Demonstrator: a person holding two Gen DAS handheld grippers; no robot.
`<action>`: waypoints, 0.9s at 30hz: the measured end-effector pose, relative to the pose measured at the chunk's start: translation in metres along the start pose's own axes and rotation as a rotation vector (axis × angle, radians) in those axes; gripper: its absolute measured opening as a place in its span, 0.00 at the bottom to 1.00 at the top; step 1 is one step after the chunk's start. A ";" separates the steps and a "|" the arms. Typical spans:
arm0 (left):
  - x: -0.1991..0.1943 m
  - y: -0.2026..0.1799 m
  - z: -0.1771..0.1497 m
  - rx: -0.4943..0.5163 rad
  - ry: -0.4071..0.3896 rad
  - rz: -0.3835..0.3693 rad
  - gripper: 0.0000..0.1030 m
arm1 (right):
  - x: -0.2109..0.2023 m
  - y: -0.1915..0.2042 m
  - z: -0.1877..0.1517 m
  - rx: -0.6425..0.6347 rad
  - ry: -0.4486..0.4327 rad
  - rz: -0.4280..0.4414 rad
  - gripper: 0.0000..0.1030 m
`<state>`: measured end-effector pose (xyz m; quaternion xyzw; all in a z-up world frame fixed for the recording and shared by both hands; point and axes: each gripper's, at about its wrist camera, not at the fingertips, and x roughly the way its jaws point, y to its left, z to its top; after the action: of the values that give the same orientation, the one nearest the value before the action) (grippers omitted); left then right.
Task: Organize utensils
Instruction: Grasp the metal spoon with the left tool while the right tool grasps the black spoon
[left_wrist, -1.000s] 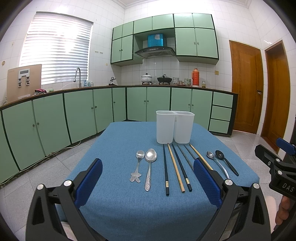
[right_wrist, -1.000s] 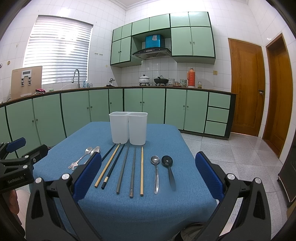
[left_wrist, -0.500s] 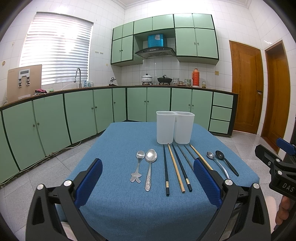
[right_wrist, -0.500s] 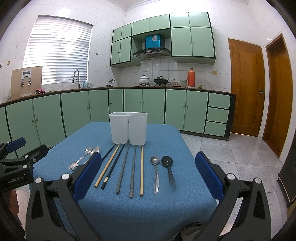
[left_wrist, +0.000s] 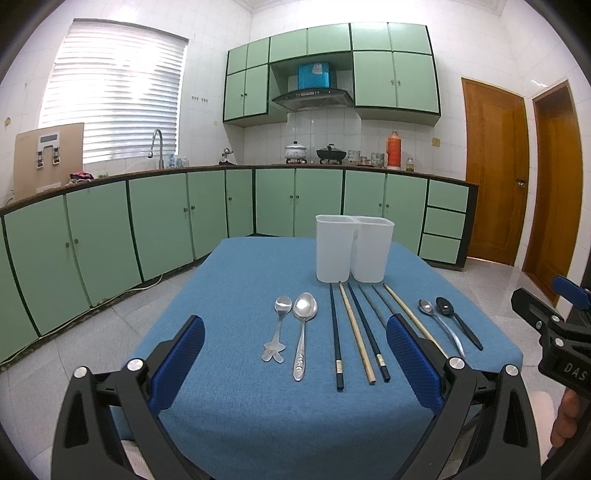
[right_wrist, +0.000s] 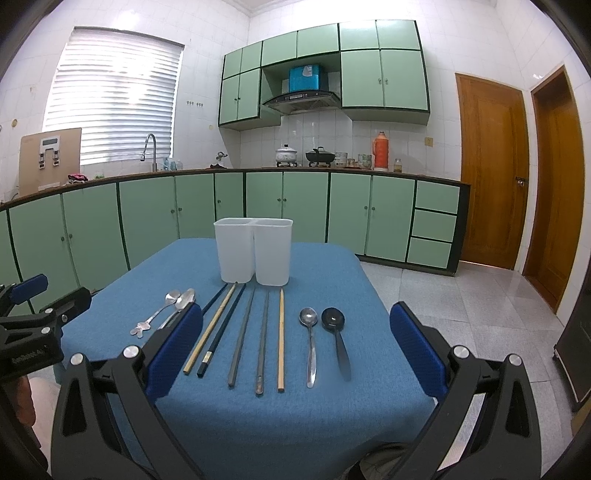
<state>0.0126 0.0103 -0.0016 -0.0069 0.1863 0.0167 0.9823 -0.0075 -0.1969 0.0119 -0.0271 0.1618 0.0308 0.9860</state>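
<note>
A white two-compartment holder (left_wrist: 354, 248) (right_wrist: 253, 255) stands at the far side of the blue table (left_wrist: 240, 413) (right_wrist: 332, 413). In front of it lie a row of utensils: two silver spoons (left_wrist: 304, 328) (right_wrist: 173, 306) at the left, several chopsticks (left_wrist: 356, 332) (right_wrist: 247, 332) in the middle, a silver spoon (right_wrist: 310, 343) and a black spoon (right_wrist: 336, 338) (left_wrist: 458, 321) at the right. My left gripper (left_wrist: 295, 363) is open and empty above the near edge. My right gripper (right_wrist: 295, 350) is open and empty, also at the near edge.
Green kitchen cabinets (left_wrist: 166, 218) and a counter with pots (left_wrist: 314, 153) and an orange flask (left_wrist: 393, 149) run behind the table. Two wooden doors (right_wrist: 491, 166) stand at the right. Tiled floor surrounds the table.
</note>
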 end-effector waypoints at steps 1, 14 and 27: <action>0.003 0.000 -0.001 0.001 0.008 0.004 0.94 | 0.003 -0.001 0.001 -0.001 0.003 -0.004 0.95; 0.112 0.037 0.026 -0.001 0.230 0.063 0.94 | 0.087 -0.026 0.025 -0.037 0.114 -0.123 0.94; 0.214 0.051 0.028 0.013 0.405 0.067 0.93 | 0.160 -0.039 0.017 -0.034 0.255 -0.120 0.72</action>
<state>0.2204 0.0681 -0.0547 0.0027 0.3804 0.0466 0.9237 0.1522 -0.2260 -0.0220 -0.0573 0.2835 -0.0291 0.9568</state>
